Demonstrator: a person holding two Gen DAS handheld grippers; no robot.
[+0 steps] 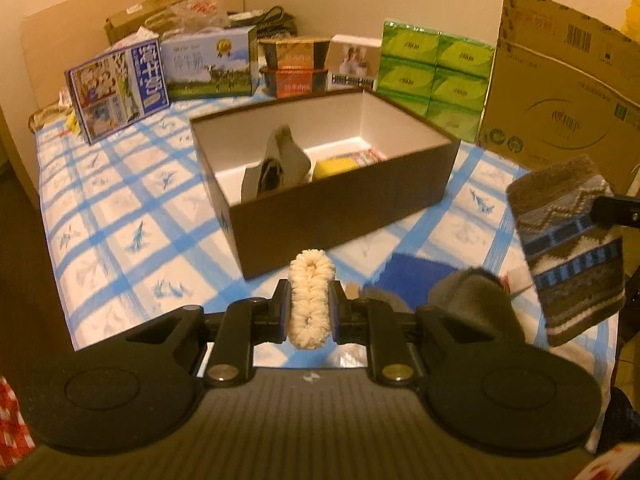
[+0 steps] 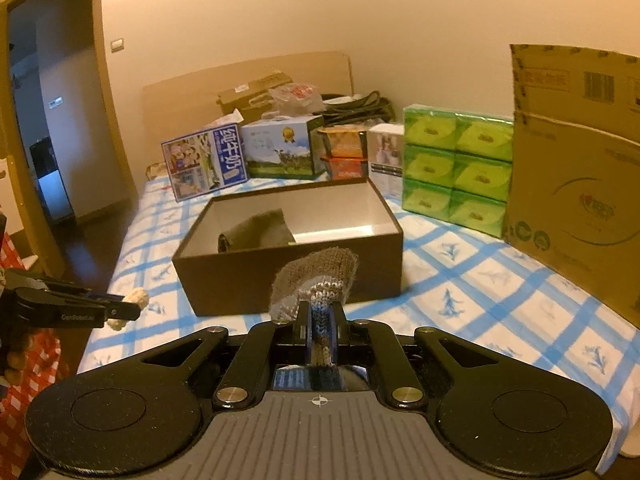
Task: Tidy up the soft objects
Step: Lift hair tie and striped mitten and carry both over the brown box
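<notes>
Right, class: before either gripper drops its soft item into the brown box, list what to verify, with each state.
1. Left gripper shut on cream fluffy scrunchie: ok.
2. Right gripper shut on brown-and-blue patterned knit sock: ok.
3. Open brown cardboard box: ok.
4. Free floor space beside grey cloth and yellow sponge: ok.
5. Grippers over the box: not ok.

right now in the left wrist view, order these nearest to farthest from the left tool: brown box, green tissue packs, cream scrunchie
1. cream scrunchie, pinched in the left tool.
2. brown box, straight ahead on the checked cloth.
3. green tissue packs, behind the box, to the right.
</notes>
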